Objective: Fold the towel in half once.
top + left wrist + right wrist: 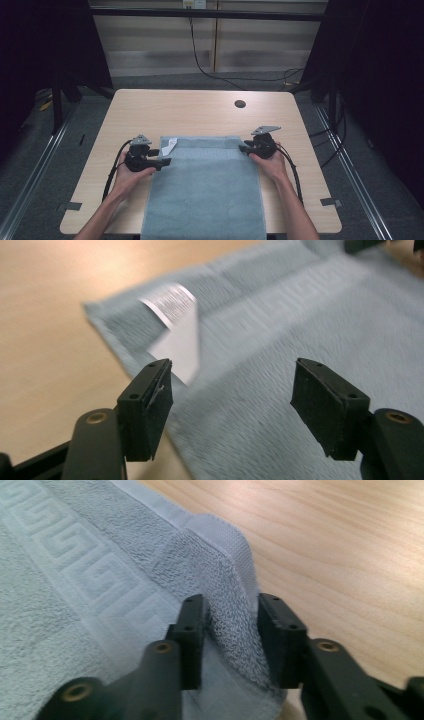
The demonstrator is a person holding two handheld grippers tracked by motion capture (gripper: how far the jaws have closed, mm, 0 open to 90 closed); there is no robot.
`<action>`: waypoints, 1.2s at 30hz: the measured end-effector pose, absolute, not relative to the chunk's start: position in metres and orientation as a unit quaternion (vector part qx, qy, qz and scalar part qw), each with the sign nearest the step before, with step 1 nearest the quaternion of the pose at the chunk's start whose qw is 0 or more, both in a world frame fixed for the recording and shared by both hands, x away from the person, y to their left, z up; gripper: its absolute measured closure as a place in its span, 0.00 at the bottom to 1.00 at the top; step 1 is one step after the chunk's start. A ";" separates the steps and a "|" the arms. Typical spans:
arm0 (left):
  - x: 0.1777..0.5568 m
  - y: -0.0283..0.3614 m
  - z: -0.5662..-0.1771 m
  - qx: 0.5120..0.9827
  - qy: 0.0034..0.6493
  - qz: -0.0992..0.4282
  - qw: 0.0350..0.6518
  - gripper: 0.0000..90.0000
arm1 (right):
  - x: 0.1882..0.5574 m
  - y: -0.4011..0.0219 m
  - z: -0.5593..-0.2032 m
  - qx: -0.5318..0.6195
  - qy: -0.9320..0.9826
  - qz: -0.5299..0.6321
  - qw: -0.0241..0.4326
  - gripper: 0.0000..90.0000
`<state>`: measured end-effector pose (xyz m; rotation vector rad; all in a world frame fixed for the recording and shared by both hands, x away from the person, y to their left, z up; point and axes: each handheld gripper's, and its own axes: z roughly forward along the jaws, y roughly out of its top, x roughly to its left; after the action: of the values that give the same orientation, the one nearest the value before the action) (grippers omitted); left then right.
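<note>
Grey-blue towel [205, 190] lies on the tabletop [200, 112], hanging over the 6 o'clock edge. Right gripper [231, 630] pinches its 1 o'clock corner; left gripper [232, 400] gapes wide beside the white label [176, 330] at 11 o'clock

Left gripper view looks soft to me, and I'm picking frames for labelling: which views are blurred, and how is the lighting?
Left gripper view: towel and white label smeared; jaws crisp. Right gripper view: sharp towel weave. High view: table evenly lit, dark surroundings.
</note>
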<state>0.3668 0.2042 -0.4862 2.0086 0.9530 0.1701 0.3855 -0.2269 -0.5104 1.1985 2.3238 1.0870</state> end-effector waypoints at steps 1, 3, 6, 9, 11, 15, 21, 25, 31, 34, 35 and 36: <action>0.372 0.206 -0.487 0.802 0.394 0.065 0.445 0.35 | 0.386 -0.227 -0.510 0.417 0.811 0.381 0.151 0.80; 0.378 0.204 -0.488 0.808 0.396 0.071 0.430 0.34 | 0.386 -0.228 -0.510 0.415 0.812 0.388 0.137 0.89; 0.390 0.203 -0.492 0.814 0.399 0.080 0.415 0.34 | 0.386 -0.228 -0.511 0.416 0.810 0.392 0.131 0.92; 0.402 0.202 -0.492 0.811 0.407 0.093 0.409 0.33 | 0.385 -0.228 -0.511 0.418 0.808 0.394 0.130 0.93; 0.409 0.197 -0.493 0.819 0.401 0.093 0.399 0.33 | 0.385 -0.228 -0.511 0.418 0.809 0.392 0.132 0.93; 0.421 0.188 -0.501 0.825 0.404 0.094 0.384 0.34 | 0.384 -0.227 -0.512 0.422 0.806 0.394 0.135 0.93; 0.421 0.177 -0.504 0.831 0.386 0.106 0.386 0.35 | 0.383 -0.227 -0.512 0.423 0.804 0.395 0.135 0.93; 0.420 0.174 -0.506 0.835 0.379 0.118 0.382 0.34 | 0.383 -0.227 -0.512 0.425 0.804 0.394 0.136 0.92; 0.413 0.176 -0.509 0.841 0.353 0.143 0.384 0.54 | 0.382 -0.225 -0.512 0.428 0.801 0.394 0.138 0.93; 0.411 0.177 -0.509 0.843 0.343 0.136 0.390 0.63 | 0.380 -0.223 -0.512 0.425 0.802 0.397 0.138 0.93; 0.411 0.177 -0.508 0.846 0.341 0.134 0.388 0.66 | 0.380 -0.223 -0.513 0.425 0.801 0.398 0.137 0.93; 0.410 0.176 -0.508 0.846 0.341 0.133 0.388 0.70 | 0.380 -0.222 -0.513 0.426 0.801 0.399 0.136 0.93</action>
<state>0.4099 0.1763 -0.5075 2.1517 0.8685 0.3371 0.3796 -0.2225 -0.5127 1.2320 2.3180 1.1548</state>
